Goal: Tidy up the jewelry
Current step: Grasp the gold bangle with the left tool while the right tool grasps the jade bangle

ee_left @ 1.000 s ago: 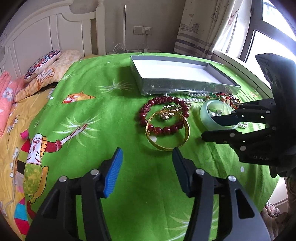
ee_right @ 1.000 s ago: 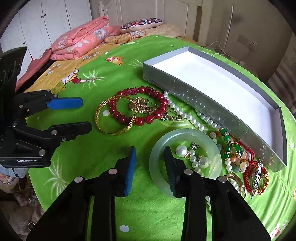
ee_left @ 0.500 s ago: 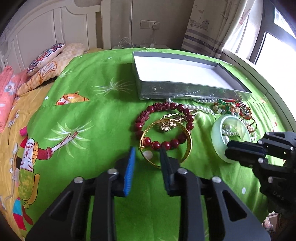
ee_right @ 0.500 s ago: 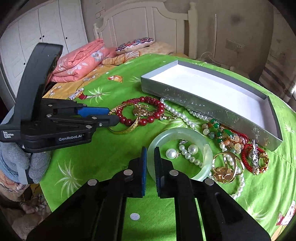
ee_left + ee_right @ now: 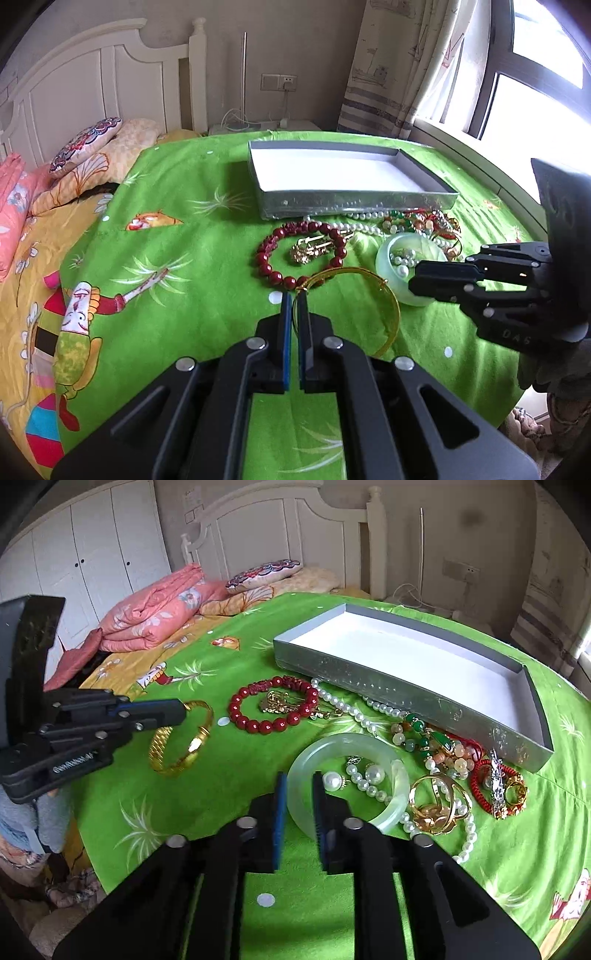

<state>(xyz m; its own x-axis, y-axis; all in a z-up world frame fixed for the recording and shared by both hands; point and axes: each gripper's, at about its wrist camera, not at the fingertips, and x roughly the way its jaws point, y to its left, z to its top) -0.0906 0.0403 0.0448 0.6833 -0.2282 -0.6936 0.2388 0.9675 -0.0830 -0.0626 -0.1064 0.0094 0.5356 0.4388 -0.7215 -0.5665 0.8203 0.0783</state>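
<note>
A: Left wrist view: the left tool (image 5: 294, 301) is clamped on the near rim of the gold bangle (image 5: 384, 295), which tilts up off the green bedspread (image 5: 207, 266), ring stretching ahead-right.

B: And the grey box (image 5: 354, 201) beyond it?

A: Empty, so I'd judge nothing is sorted yet.

B: Right wrist view: the right tool (image 5: 297, 790) pinches the jade bangle (image 5: 400, 779), lying flat, pearls (image 5: 364, 779) inside.
</note>
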